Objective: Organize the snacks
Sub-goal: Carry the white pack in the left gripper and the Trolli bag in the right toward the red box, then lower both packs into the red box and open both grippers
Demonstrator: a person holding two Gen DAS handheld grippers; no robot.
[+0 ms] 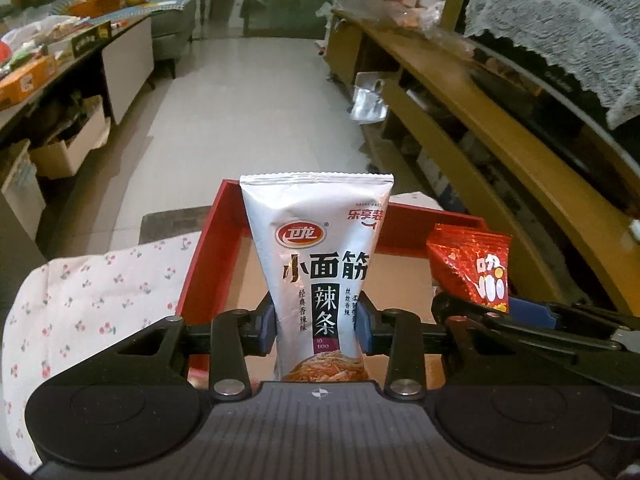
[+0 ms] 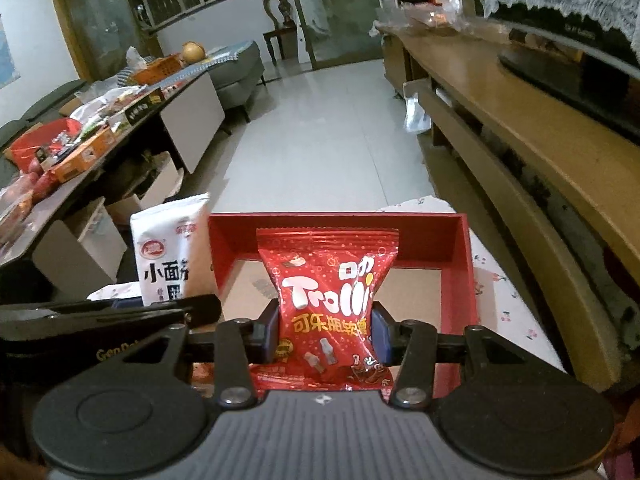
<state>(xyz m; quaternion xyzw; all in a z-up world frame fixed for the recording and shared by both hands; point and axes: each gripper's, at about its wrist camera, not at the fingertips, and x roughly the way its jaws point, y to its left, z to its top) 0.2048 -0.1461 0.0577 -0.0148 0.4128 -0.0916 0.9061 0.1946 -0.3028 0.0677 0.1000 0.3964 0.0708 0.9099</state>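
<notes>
Red tray [image 2: 460, 240] below; both pkts [image 1: 320, 264] gripped.

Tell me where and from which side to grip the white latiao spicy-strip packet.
Grip the white latiao packet at its narrow lower half, pads pressing its left and right edges, as the left gripper does now. It stands upright with a wide sealed top, so the pinched waist gives the firmest hold above the red cardboard box.

Black tongs [image 1: 316, 330], blue pads [image 1: 267, 330], silver screws [image 1: 227, 387]

Cherry-print cloth [image 1: 100, 300] underneath — cluttered table [image 2: 132, 120] left, wooden shelf [image 2: 520, 120] right.
</notes>
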